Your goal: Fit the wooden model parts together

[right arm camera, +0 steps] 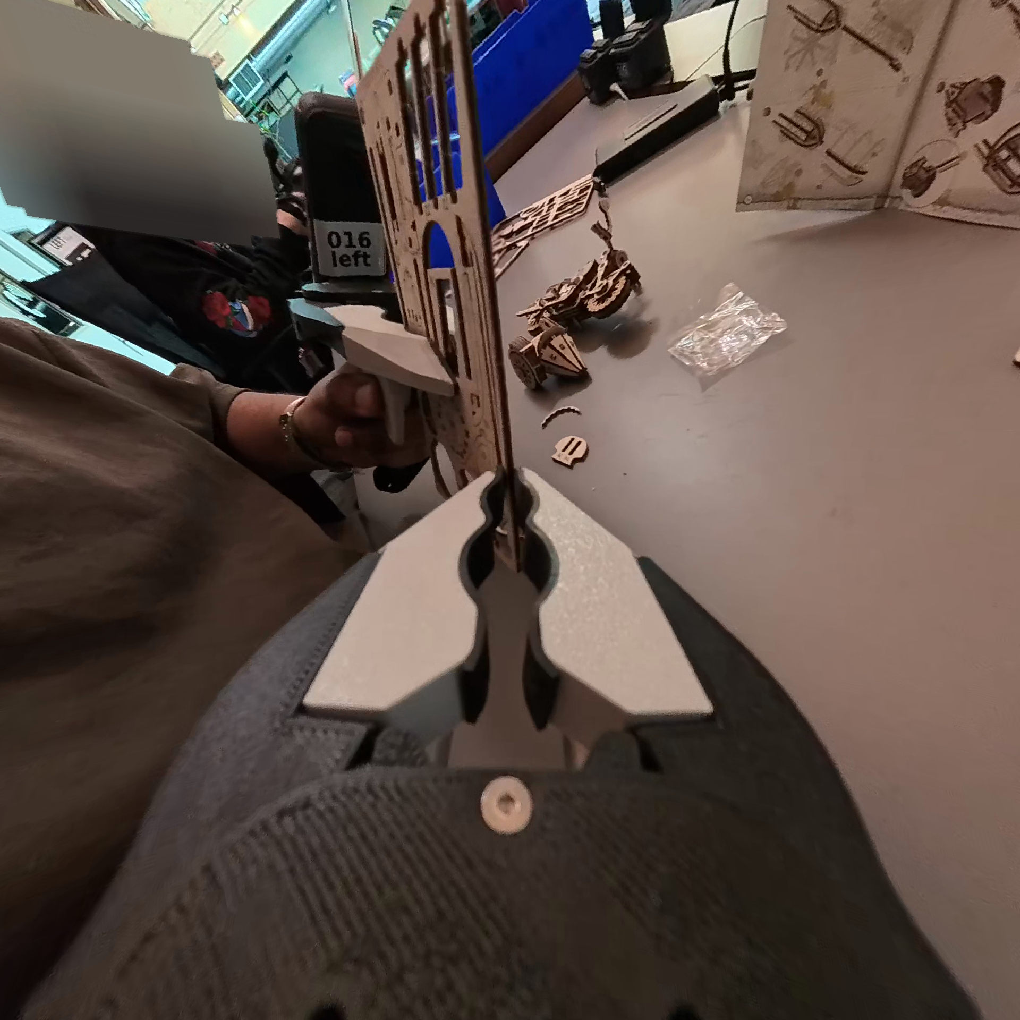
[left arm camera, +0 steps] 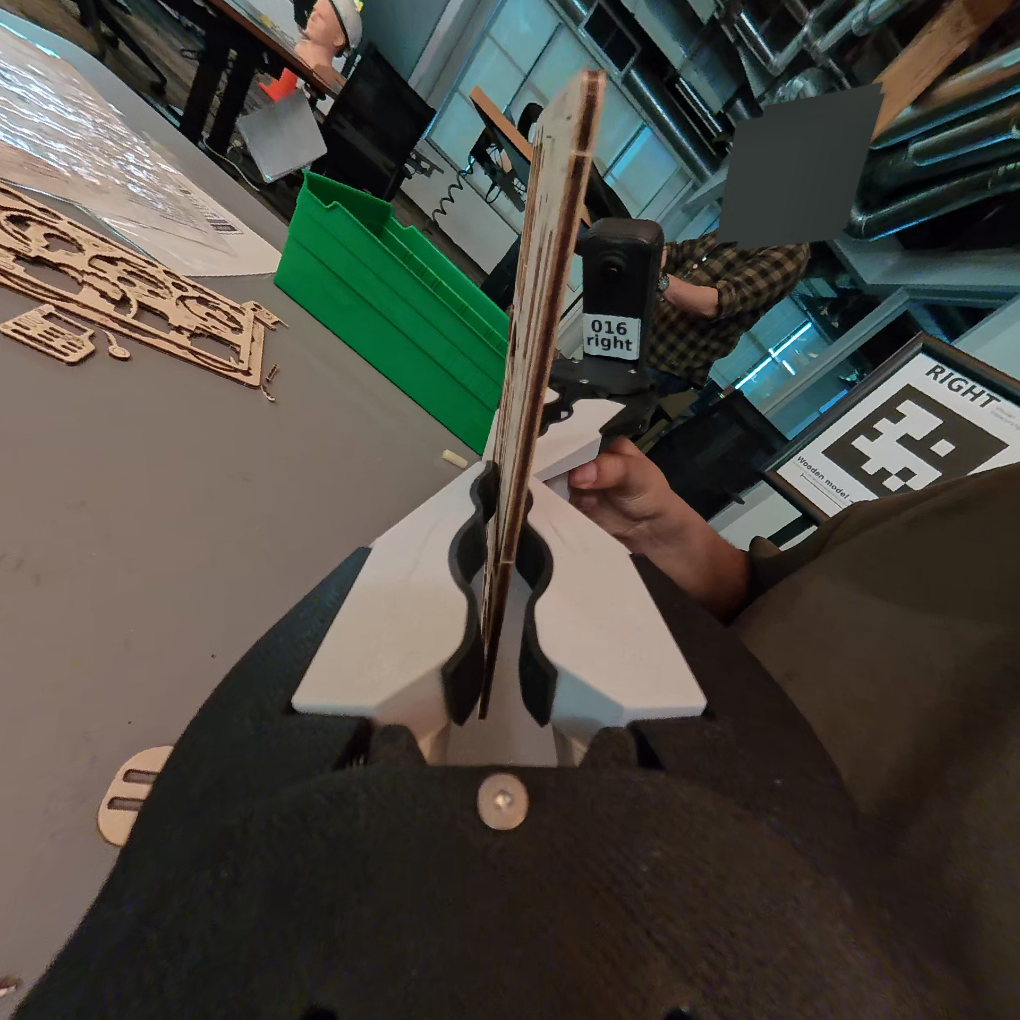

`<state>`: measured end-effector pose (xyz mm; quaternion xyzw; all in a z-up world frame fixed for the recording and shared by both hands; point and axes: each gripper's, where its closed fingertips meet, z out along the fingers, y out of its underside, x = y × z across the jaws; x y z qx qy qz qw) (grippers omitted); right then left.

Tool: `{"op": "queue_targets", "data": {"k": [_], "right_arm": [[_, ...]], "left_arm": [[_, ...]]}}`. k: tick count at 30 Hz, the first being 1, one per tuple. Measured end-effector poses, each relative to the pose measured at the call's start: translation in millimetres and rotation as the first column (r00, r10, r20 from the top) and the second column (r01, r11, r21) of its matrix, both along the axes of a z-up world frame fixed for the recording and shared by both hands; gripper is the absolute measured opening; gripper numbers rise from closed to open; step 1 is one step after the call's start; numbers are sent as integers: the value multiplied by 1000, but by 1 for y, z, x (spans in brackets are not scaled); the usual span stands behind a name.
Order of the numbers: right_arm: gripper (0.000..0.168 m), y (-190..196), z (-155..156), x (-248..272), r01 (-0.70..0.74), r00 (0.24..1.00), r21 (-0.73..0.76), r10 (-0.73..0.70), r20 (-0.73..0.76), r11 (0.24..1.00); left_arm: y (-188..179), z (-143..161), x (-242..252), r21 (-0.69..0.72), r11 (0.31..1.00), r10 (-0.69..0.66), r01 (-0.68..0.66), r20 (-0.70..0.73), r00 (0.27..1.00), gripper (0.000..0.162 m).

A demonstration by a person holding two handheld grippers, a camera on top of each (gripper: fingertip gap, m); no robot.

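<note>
Both grippers hold one laser-cut wooden parts sheet (left arm camera: 543, 309) upright above the grey table. My left gripper (left arm camera: 505, 485) is shut on its near edge, which I see edge-on between the fingers. My right gripper (right arm camera: 510, 491) is shut on the opposite edge of the same sheet (right arm camera: 441, 221), whose cut-out slots show. Each gripper appears in the other's view, gripping the sheet: the right gripper (left arm camera: 568, 436) and the left gripper (right arm camera: 408, 364). A partly built wooden motorcycle model (right arm camera: 590, 292) and a small built wooden piece (right arm camera: 543, 353) stand on the table.
A green bin (left arm camera: 386, 309), another wooden sheet (left arm camera: 127, 287) and printed paper (left arm camera: 110, 165) lie left. A round slotted wooden piece (left arm camera: 124, 795) lies near. Loose small parts (right arm camera: 568, 447), a plastic bag (right arm camera: 723, 331), an open instruction leaflet (right arm camera: 883, 110) and further sheets (right arm camera: 541, 221) lie right. My left and right fingertips are right by each other. Both grippers' tips are roughly 15 centimetres from the round slotted wooden piece (left arm camera: 124, 795). Seen from the right wrist view (right arm camera: 572, 441) as well.
</note>
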<state>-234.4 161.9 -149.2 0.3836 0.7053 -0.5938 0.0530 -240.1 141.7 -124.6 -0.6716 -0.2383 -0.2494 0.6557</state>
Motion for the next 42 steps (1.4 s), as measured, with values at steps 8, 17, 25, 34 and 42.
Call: {"op": "queue_targets", "data": {"k": [8,17,25,34,42], "right_arm": [[3,0,15,-8,32,997,-65,-36,-69,997],[3,1,17,-5,8,998,-98,-14,-54,995],[1,1,13,-3,12,998,-37,-15,-62,999],[2,3,1,-9,94,992,113,-84,-89,989],[3,-2,17,-16,122,973,84,-103,-205,989]], "left_arm": [[-5,5,-6,17,1000,9,-9,-3,1000,1],[-2,6,-1,35,999,-13,12,27,1000,1],[0,3,2,7,1000,-12,12,5,1000,1],[3,-4,4,-66,997,37,-43,-85,996,4],[-4,7,-10,2,999,39,-39,-17,999,2]]}}
